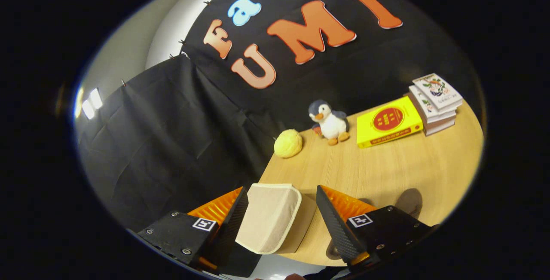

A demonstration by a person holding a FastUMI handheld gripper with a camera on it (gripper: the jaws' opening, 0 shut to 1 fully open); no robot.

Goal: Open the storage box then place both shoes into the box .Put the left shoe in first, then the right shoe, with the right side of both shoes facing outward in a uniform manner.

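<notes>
- We see the beige storage box (270, 217) between the jaws, near edge of the tabletop (386, 172) — its lower part is cut off, so contact is unclear.
- Far across the tabletop: yellow ball (288, 143), plush penguin (330, 122), yellow book (388, 126), stacked books (436, 103).
- Gripper (281, 220) tilted, jaws apart — neither visibly pressing.

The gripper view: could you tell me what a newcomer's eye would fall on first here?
Probably the beige storage box, sitting between the open fingers of the gripper at the wooden table's near edge. Beyond it, by the black cloth wall, stand a plush penguin and a yellow ball, with a bright yellow book beside a stack of books.
</notes>
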